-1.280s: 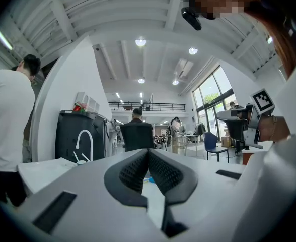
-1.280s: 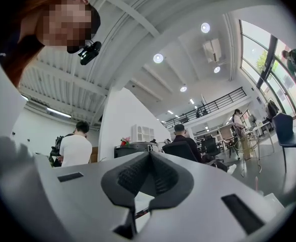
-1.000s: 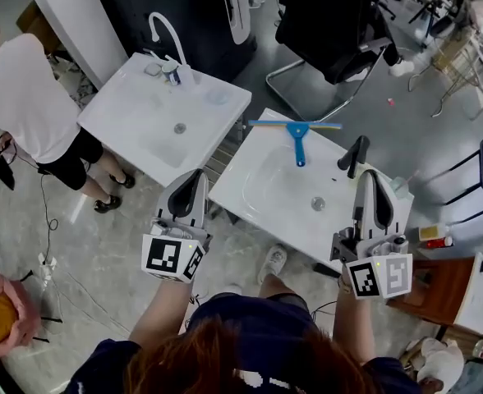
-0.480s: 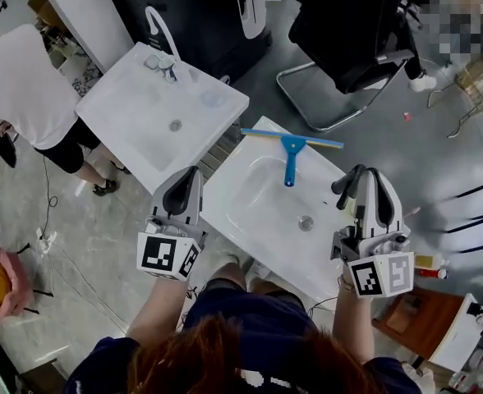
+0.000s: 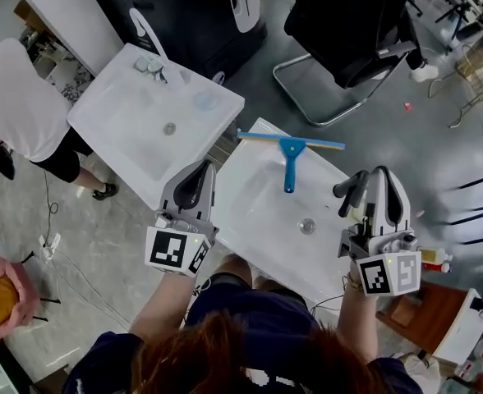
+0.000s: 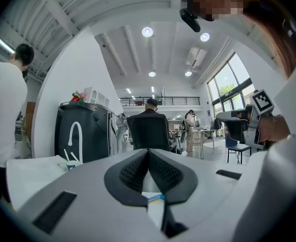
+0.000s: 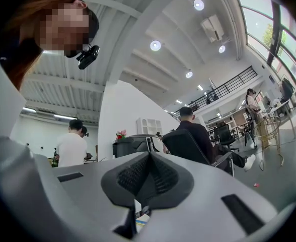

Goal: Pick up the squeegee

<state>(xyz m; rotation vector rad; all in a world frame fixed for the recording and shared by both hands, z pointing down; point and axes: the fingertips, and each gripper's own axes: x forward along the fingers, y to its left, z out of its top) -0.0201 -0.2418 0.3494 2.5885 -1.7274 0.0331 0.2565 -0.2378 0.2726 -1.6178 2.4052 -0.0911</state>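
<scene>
A blue squeegee (image 5: 289, 153) with a yellow-edged blade lies across the far edge of the near white sink (image 5: 258, 220), its handle pointing toward me. My left gripper (image 5: 202, 169) hovers shut at the sink's left edge, nothing held. On the right side of the sink, beside the black faucet (image 5: 348, 189), my right gripper (image 5: 383, 179) is also shut and empty. Both sit well short of the squeegee. In the left gripper view a sliver of the squeegee (image 6: 154, 197) shows below the closed pads.
A second white sink (image 5: 147, 113) with a curved white faucet (image 5: 145, 29) stands at the left back. A person in a white shirt (image 5: 20, 105) stands beside it. A black office chair (image 5: 352, 23) is behind the near sink. A wooden stool (image 5: 426, 322) is at lower right.
Both grippers have moved forward over the near sink, toward the squeegee, still shut. The head view has shifted so the sinks sit slightly lower and to the left.
</scene>
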